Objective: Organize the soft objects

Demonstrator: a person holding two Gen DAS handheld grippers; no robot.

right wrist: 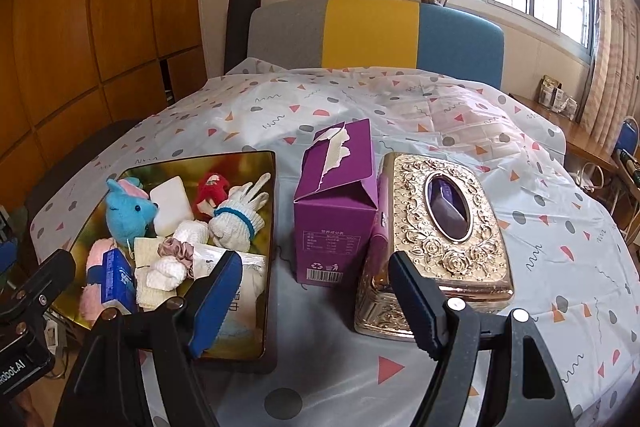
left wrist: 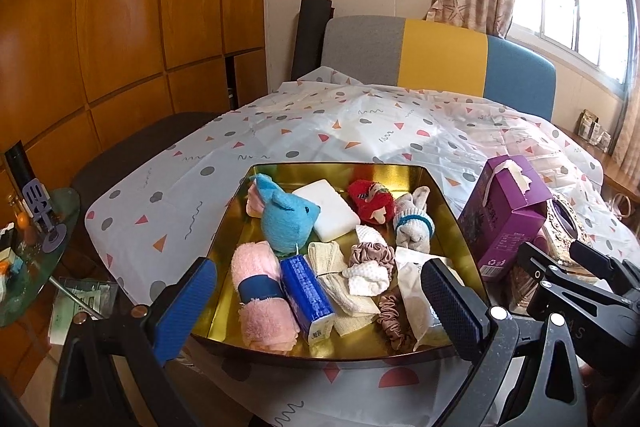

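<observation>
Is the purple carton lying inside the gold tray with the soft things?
No. The purple carton stands upright on the tablecloth, outside the gold tray, between it and the ornate gold tissue box.

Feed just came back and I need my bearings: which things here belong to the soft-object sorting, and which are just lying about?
Job items:
gold tray
blue plush toy
pink rolled towel
blue tissue pack
red plush
work glove
scrunchies
white sponge block

Lying about:
purple carton
ornate gold tissue box
patterned tablecloth
</observation>
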